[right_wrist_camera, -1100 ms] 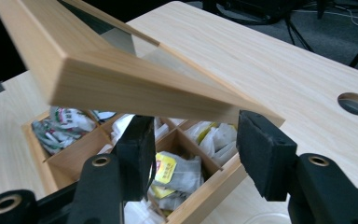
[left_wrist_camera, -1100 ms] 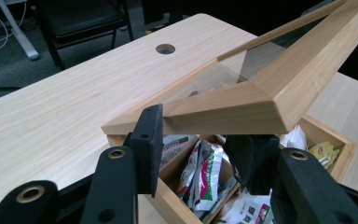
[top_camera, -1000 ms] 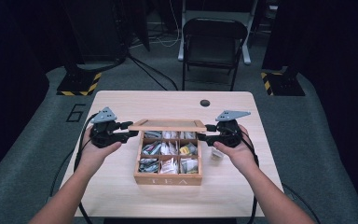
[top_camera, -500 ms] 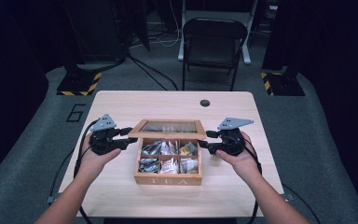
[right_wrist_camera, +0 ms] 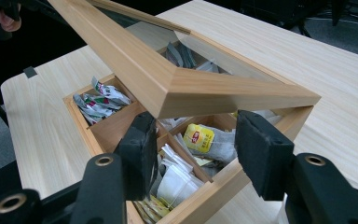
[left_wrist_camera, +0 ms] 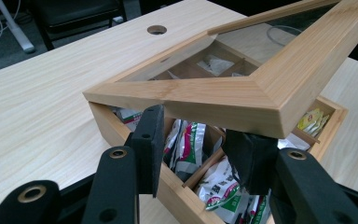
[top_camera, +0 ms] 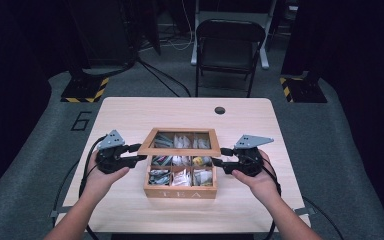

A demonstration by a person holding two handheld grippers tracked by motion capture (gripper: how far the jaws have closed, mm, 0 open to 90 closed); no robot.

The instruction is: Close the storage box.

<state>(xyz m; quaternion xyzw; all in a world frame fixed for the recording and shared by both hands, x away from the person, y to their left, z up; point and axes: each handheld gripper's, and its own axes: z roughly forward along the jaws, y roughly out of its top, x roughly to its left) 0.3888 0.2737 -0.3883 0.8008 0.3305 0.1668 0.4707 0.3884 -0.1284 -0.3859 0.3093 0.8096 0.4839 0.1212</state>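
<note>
- A wooden tea box sits at the middle of the pale wood surface, its compartments filled with tea bags.
- Its glass-paned lid is half raised, tilted up from the back edge.
- The left hand-held gripper is under the lid's left front corner, jaws partly open; whether they touch the lid is unclear.
- The right hand-held gripper sits below the right front corner, jaws apart, gripping nothing, and has just been closing slightly.
</note>
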